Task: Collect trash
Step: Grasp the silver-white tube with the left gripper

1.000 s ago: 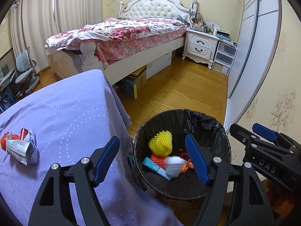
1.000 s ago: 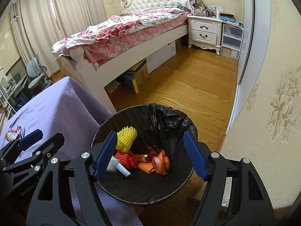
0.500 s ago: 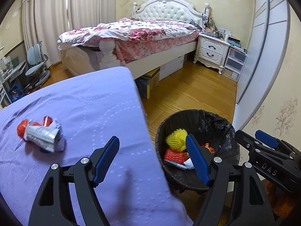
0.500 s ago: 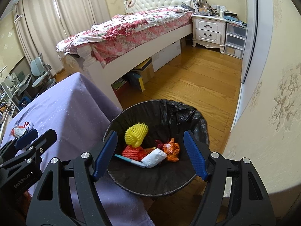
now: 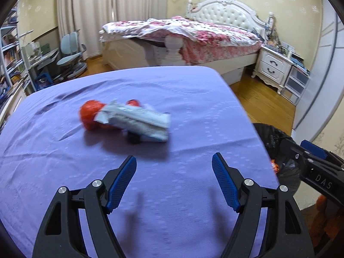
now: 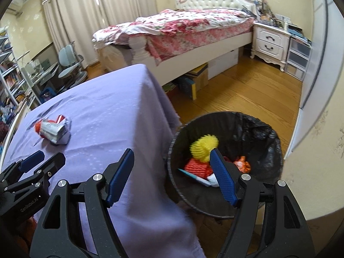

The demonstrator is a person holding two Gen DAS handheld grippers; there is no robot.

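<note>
A table draped in a purple cloth point(image 5: 193, 111) stands in a bedroom, with a black-lined waste bin point(image 6: 253, 129) on the wooden floor just beside its corner. The bin already holds a yellow foam fruit net point(image 6: 204, 145), an orange net point(image 6: 196, 167) and other scraps.

One clump of trash is left on the cloth: a crumpled silver-white wrapper point(image 5: 139, 121) lying across a red-orange wad point(image 5: 90, 114), the two touching. It sits near the middle of the table, well apart from the bin.

The left gripper point(image 5: 174, 172) hangs over the cloth, pointing down towards the clump, its blue-padded jaws standing wide with nothing between them. The right gripper point(image 6: 172, 167) hovers at the table's edge, straddling cloth and bin, jaws likewise wide and empty.

The step in hand looks to be reaching for the clump with the left gripper. To do it well, I would approach so the jaws span the wrapper's narrow side, come low enough to catch both wrapper and red wad together, and close without pinching the cloth, which could drag.
</note>
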